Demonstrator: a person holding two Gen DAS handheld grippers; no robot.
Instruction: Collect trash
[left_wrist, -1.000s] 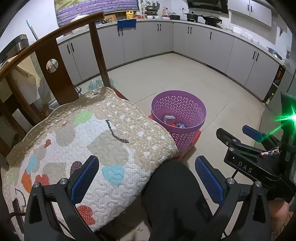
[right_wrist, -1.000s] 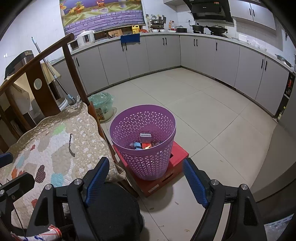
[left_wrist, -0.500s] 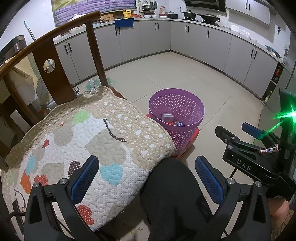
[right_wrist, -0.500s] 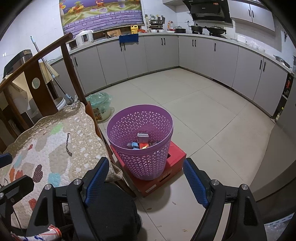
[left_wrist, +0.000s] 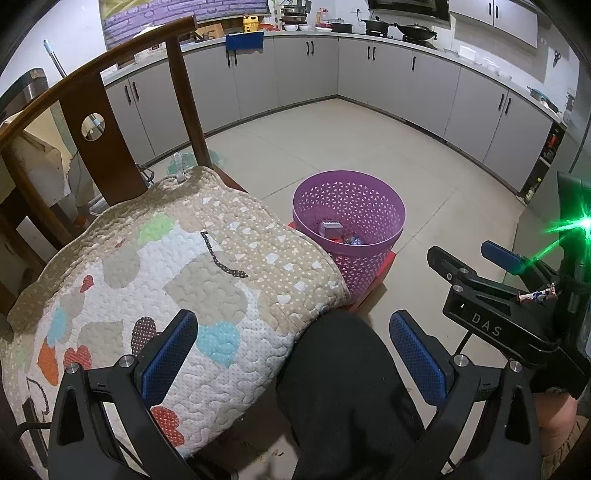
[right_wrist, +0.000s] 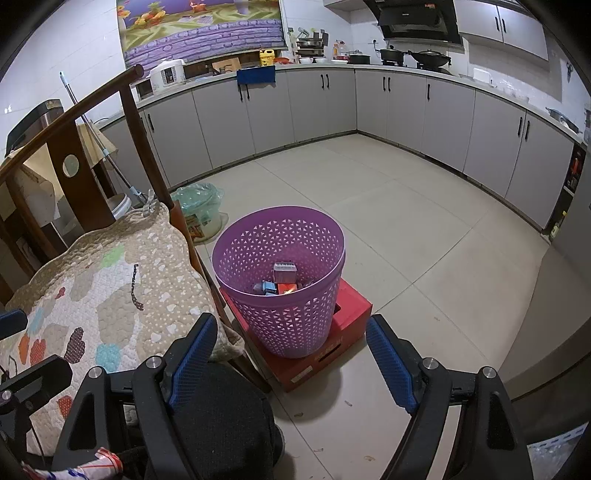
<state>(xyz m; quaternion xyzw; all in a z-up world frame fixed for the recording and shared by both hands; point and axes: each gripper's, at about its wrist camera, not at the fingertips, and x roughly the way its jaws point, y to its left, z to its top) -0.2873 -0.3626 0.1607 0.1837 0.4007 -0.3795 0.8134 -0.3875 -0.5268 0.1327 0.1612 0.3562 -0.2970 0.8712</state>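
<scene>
Both pairs of fingers (left_wrist: 291, 354) (right_wrist: 291, 362) apart and empty as before, purple basket (right_wrist: 280, 280) slightly farther off.

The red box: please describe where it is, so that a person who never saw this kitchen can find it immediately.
Find the wooden chair with the patterned cushion on the tiled floor. Just to its right stands a purple basket, and the red box lies flat directly under it, sticking out at the basket's base. It is the only red thing on the floor, and the only one carrying the basket.
</scene>
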